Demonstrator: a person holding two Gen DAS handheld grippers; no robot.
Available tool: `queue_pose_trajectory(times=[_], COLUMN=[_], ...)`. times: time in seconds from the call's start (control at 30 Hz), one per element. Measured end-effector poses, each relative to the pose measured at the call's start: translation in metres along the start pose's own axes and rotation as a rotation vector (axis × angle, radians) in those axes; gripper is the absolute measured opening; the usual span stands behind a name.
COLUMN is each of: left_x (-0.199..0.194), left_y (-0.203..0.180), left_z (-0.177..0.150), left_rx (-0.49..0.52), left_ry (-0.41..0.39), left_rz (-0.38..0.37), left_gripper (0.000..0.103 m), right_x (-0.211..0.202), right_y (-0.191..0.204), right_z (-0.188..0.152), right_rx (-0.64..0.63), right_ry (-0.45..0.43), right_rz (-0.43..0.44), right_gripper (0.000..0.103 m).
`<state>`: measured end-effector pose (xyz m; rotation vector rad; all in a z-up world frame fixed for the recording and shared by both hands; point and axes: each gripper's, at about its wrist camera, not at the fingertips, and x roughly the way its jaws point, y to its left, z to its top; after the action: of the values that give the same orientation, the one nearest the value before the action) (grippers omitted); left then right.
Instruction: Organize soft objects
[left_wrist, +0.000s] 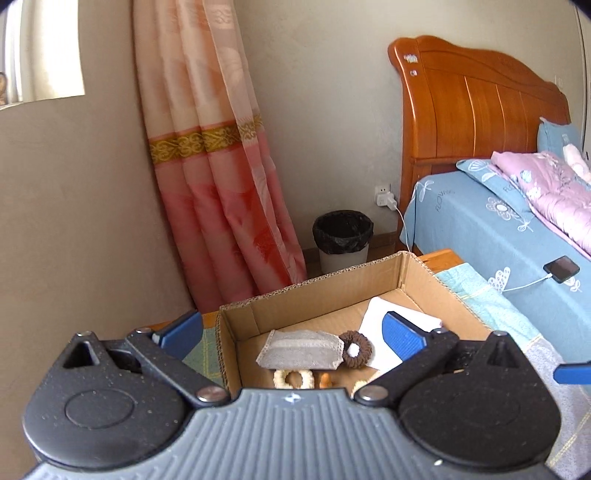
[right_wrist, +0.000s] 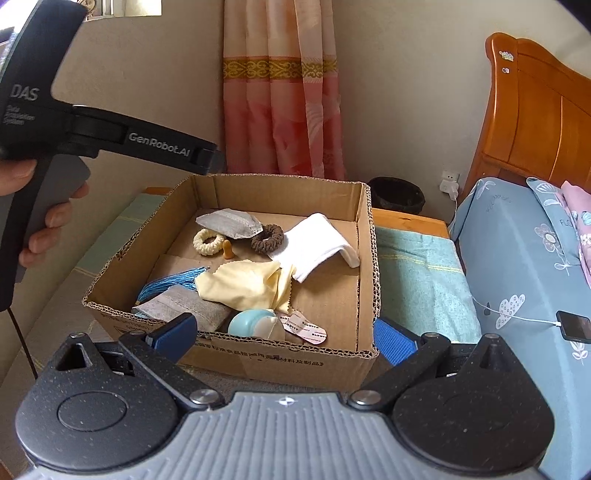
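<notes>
Soft objects lay inside the open brown cardboard box (right_wrist: 236, 354): grey pleated face mask (left_wrist: 301, 350), brown knitted scrunchie (left_wrist: 355, 349), folded white cloth (right_wrist: 317, 243). We held the left gripper (left_wrist: 291, 332) wide above the box, empty; right gripper (right_wrist: 284, 336) wide before it, empty.

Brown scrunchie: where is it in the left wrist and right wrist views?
Left wrist: brown scrunchie sits low centre, inside the cardboard box, touching the grey mask's right end.
Right wrist: brown scrunchie lies mid-frame at the box's far side, between grey mask and white cloth.
Shared landmark: the pink curtain.
</notes>
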<state>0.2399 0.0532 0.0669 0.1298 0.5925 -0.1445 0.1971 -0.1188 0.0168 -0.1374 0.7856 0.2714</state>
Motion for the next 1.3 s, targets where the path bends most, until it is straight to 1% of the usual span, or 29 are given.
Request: queue_pose_trajectory(times=[0.1,0.17,0.27,0.3,0.37,0.5,0.57,0.63,0.73,0.83,1.0,1.3], left_x=[-0.021,-0.034,-0.056,-0.061,-0.07,-0.083,-0.089,-0.095,-0.105,-0.115,-0.126,-0.134], left_y=[-0.002,-0.004,-0.01,-0.012,-0.015,-0.02,-0.023,-0.028,-0.034,-0.042,-0.049,-0.053], left_z=[-0.01,-0.019,-0.041,-0.048,-0.061,-0.082,-0.089,-0.092,-0.096,-0.098,-0.098,-0.098], left_rx=[-0.018,-0.018,-0.035,-0.044,-0.071,-0.129,-0.14,-0.14,-0.144,-0.14,-0.152,-0.152], left_ry=[-0.012,-0.011,-0.028,-0.022,0.004,0.084,0.117,0.142,0.153,0.137,0.125,0.115], left_rz=[0.003,0.019,0.077,0.092,0.111,0.162,0.166,0.17,0.173,0.16,0.169,0.186], left_gripper=[0.102,0.102,0.102,0.102,0.102,0.102,0.102,0.102,0.102,0.102,0.102,0.102], right_x=[-0.006,-0.009,-0.012,-0.013,-0.016,-0.02,-0.022,-0.026,-0.035,-0.047,-0.064,-0.075], right_y=[0.001,0.001,0.0,0.0,0.0,0.0,0.0,0.0,0.001,0.003,0.003,-0.002], right_z=[-0.001,-0.002,-0.006,-0.007,-0.011,-0.019,-0.022,-0.026,-0.031,-0.034,-0.036,-0.04], right_rx=[0.0,0.005,0.01,0.011,0.011,0.011,0.019,0.038,0.064,0.07,0.069,0.088], right_ry=[-0.001,-0.003,-0.006,-0.004,0.003,0.011,0.023,0.036,0.037,0.028,-0.001,-0.016], right_rz=[-0.012,-0.026,-0.061,-0.07,-0.087,-0.13,-0.145,-0.148,-0.136,-0.131,-0.148,-0.148], right_gripper=[0.103,0.103,0.103,0.103,0.103,0.103,0.103,0.103,0.103,0.103,0.103,0.103])
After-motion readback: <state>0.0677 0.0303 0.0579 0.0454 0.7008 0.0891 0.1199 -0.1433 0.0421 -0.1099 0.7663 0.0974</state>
